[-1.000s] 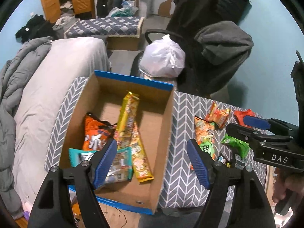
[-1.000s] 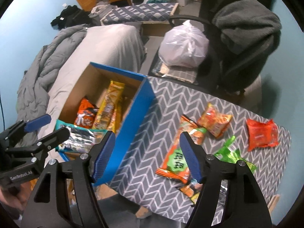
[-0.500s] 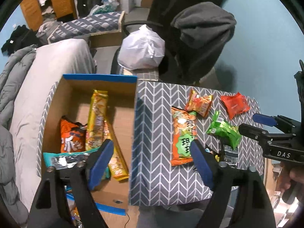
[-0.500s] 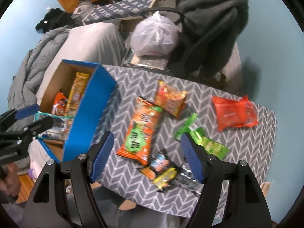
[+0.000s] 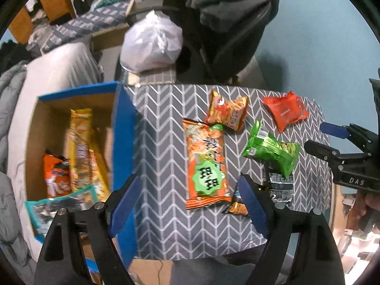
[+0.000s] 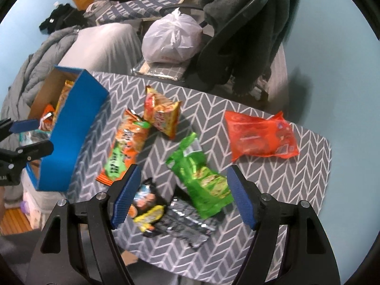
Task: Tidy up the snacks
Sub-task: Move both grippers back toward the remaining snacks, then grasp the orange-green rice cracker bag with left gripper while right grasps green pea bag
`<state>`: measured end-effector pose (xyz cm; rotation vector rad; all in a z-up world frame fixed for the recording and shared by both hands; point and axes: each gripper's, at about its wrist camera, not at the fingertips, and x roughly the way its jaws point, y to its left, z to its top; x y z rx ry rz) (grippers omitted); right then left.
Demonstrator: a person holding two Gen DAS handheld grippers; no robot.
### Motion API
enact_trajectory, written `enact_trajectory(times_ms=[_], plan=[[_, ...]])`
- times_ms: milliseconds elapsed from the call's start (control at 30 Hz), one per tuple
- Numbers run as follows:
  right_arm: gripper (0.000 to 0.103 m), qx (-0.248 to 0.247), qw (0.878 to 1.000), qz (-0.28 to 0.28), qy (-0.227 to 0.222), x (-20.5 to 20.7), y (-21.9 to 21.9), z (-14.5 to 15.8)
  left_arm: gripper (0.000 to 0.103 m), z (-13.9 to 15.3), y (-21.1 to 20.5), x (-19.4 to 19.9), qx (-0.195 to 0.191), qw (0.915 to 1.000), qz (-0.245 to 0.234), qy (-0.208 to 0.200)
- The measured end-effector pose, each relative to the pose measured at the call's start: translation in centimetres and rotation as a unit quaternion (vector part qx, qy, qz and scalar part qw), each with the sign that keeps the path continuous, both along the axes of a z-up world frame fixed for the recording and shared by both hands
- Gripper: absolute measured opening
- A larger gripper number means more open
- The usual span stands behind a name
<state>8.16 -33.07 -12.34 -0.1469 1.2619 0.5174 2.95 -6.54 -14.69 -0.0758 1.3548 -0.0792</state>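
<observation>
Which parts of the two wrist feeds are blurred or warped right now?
Left wrist: box and the snacks inside smear with motion blur; orange-green packet is sharper. Right wrist: packets mostly crisp, green packet glary; fisheye bends the table edge.

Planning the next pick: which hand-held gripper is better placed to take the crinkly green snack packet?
Right. The right hand-held gripper hangs open over the crinkly green snack packet; the left hand-held gripper frames the long orange-and-green packet instead.

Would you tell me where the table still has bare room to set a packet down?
Bare cloth lies between the blue box and the long orange packet, and right of the green packet below the red one. The middle is crowded.
</observation>
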Motion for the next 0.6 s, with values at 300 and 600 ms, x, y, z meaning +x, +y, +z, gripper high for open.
enact_trajectory(times_ms=[300,600], plan=[[0.075,-0.023,0.997,0.073,0.021,1.1,0.3,-4.9,0.085,-4.4,-2.8,1.9,0.018,0.9992,-0.009,0.035],[0.075,-0.044,0.991,0.120,0.050,1.8,1.5,-9.4,0.085,-8.2,-3.7,3.0,0.047,0.9964,-0.016,0.070]])
